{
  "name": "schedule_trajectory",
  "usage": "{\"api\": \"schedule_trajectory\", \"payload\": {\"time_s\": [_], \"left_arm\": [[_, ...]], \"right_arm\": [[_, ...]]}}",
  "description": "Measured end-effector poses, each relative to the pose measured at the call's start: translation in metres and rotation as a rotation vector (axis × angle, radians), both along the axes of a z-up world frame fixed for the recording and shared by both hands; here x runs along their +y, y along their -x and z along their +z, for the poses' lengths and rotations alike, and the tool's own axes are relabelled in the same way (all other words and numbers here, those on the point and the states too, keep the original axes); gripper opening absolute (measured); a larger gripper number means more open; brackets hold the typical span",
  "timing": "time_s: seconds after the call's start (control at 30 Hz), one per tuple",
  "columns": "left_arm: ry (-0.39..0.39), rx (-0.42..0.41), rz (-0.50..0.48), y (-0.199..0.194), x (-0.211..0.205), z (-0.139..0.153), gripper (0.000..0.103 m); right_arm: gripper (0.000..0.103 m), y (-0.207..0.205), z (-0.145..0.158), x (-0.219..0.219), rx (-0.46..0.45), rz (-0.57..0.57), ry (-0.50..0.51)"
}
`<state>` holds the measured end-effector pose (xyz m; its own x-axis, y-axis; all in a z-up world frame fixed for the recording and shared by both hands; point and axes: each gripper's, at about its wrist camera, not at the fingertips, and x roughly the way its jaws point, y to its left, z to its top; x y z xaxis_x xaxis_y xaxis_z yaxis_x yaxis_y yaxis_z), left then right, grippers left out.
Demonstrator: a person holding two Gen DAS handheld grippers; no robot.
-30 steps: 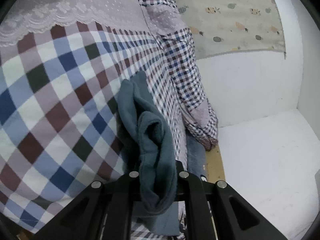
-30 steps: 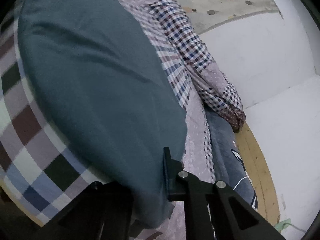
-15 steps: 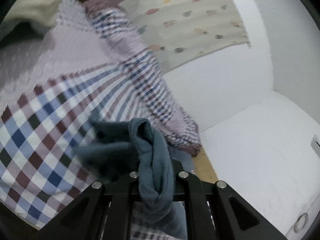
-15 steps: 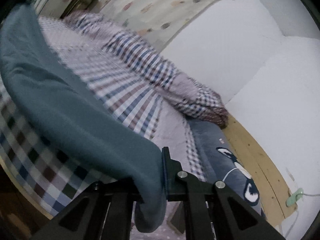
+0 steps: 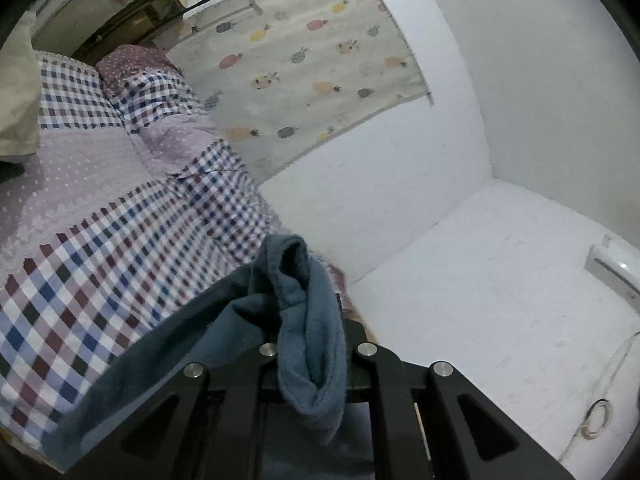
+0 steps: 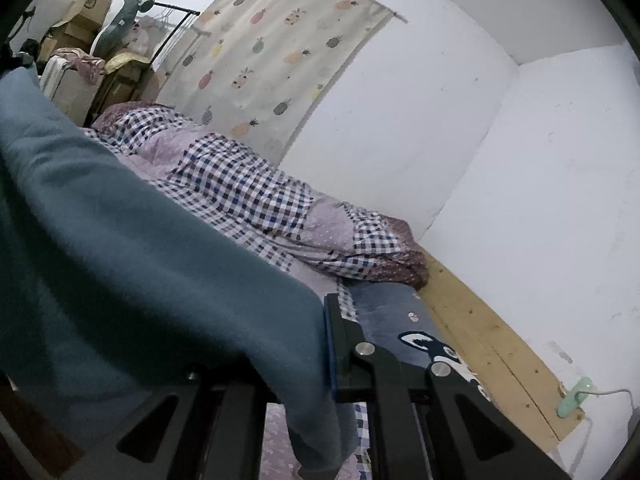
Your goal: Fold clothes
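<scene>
A teal-blue fleece garment (image 5: 308, 320) is held up above the bed by both grippers. My left gripper (image 5: 312, 354) is shut on a bunched, folded edge of it, which loops over and hangs between the jaws. In the right wrist view the same garment (image 6: 132, 264) spreads as a broad sheet from upper left down to my right gripper (image 6: 308, 364), which is shut on its lower corner. The cloth hides the right gripper's left finger. The checked bedspread (image 5: 92, 264) lies below.
A rumpled checked quilt (image 6: 256, 196) runs along the white wall. A pineapple-print curtain (image 5: 312, 64) hangs behind the bed. A wooden bed edge (image 6: 492, 344) and a blue blanket (image 6: 404, 316) lie to the right. Boxes and a clothes rack (image 6: 88, 20) stand at the far end.
Both grippers have risen and tilted up, lifting the teal garment off the bedspread. The wall and curtain now fill much of both views. Both stay shut on the cloth.
</scene>
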<state>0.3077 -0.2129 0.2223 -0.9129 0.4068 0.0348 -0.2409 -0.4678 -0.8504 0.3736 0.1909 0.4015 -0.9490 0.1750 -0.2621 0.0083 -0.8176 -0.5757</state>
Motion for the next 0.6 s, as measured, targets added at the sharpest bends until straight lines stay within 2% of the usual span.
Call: {"api": "schedule_trajectory", "payload": {"time_s": [0.17, 0.33, 0.6], "left_arm": [[0.015, -0.131, 0.015, 0.041, -0.006, -0.031, 0.007], [0.039, -0.246, 0.063, 0.100, -0.020, -0.062, 0.007], [0.082, -0.422, 0.088, 0.223, -0.033, -0.098, 0.007]], "right_arm": [[0.007, 0.048, -0.027, 0.000, -0.137, 0.010, 0.013], [0.007, 0.118, -0.054, -0.008, -0.239, 0.042, 0.006], [0.007, 0.276, -0.102, -0.001, -0.455, 0.033, 0.002]]}}
